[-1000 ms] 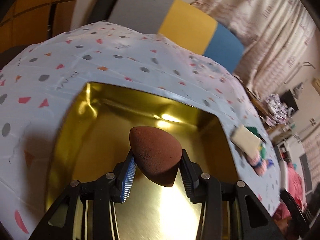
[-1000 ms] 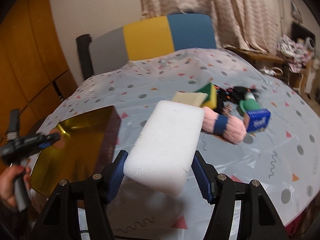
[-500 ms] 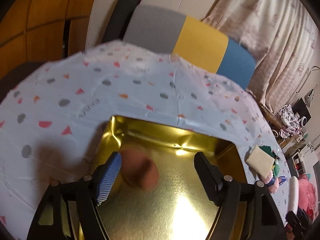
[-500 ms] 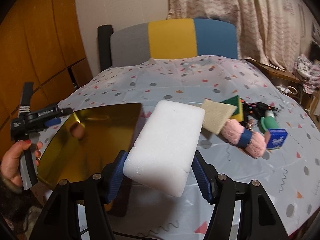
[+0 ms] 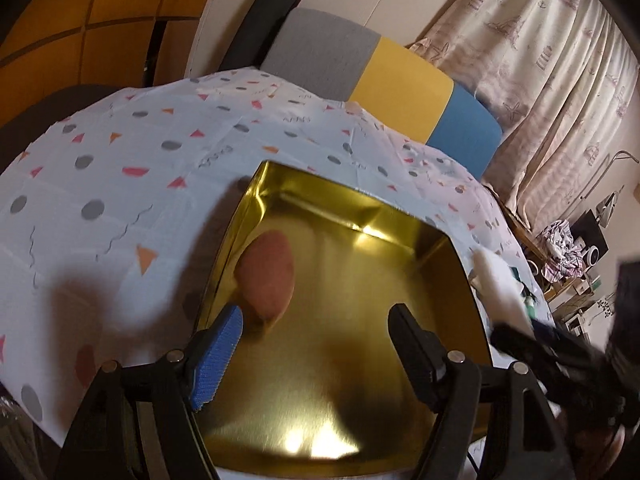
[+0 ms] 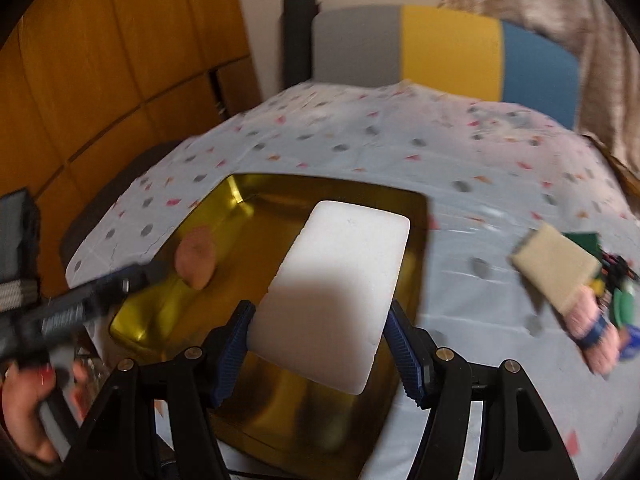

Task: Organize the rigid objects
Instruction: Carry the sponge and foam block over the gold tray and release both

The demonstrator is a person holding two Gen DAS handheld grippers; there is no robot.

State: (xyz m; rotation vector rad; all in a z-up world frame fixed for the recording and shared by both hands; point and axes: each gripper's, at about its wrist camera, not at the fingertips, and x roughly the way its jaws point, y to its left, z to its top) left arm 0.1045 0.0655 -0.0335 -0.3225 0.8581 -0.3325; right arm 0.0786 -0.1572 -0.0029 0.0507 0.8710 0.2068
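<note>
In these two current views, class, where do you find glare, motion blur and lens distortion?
Left wrist view: bright glare patches on the gold tray floor, near edge and far wall; the brown sponge is soft, the right edge smeared; fisheye bends the table. Right wrist view: the white block in the right tool is sharp, while the left tool and tablecloth are streaked.

Home living room, patterned curtains (image 5: 552, 80), wooden cabinet doors (image 6: 120, 60), tri-colour chair (image 6: 444, 52), tableclothed table (image 5: 120, 168)

Ahead of you stands a grey, yellow and blue chair (image 6: 448, 52), wooden panelling (image 6: 120, 64) left, patterned curtains (image 5: 552, 60) right.
</note>
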